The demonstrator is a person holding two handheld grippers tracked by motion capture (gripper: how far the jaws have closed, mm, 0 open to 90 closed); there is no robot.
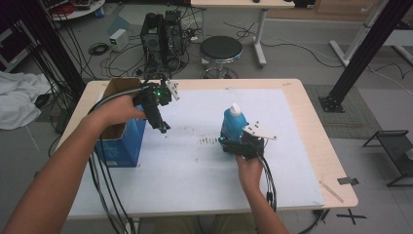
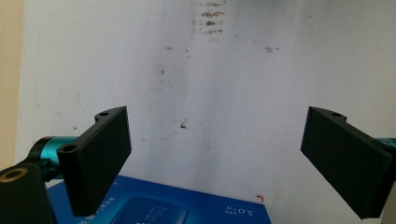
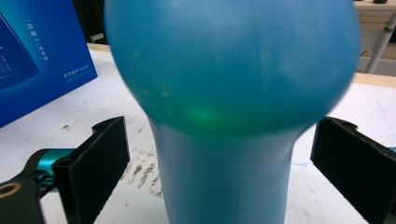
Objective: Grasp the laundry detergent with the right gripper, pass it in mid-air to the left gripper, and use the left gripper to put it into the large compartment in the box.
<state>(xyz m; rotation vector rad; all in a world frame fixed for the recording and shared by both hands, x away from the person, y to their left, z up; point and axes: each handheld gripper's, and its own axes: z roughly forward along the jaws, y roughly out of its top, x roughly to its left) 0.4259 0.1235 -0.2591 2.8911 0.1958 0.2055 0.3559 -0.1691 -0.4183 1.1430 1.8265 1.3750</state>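
A blue plastic bottle [image 1: 231, 124] with a white cap is seen standing upright on the white sheet [image 1: 195, 161] spread over the counter, right of the middle. In the right gripper view its body [image 3: 224, 93] is shown swelling wide above and narrowing to a slimmer waist below, and this waist is flanked on both sides by the parted jaws of the right claw [image 3: 224, 163], with a gap left at each side. A blue cardboard box [image 1: 122, 141] with an open top is set near the left edge of the counter, well apart from the bottle.
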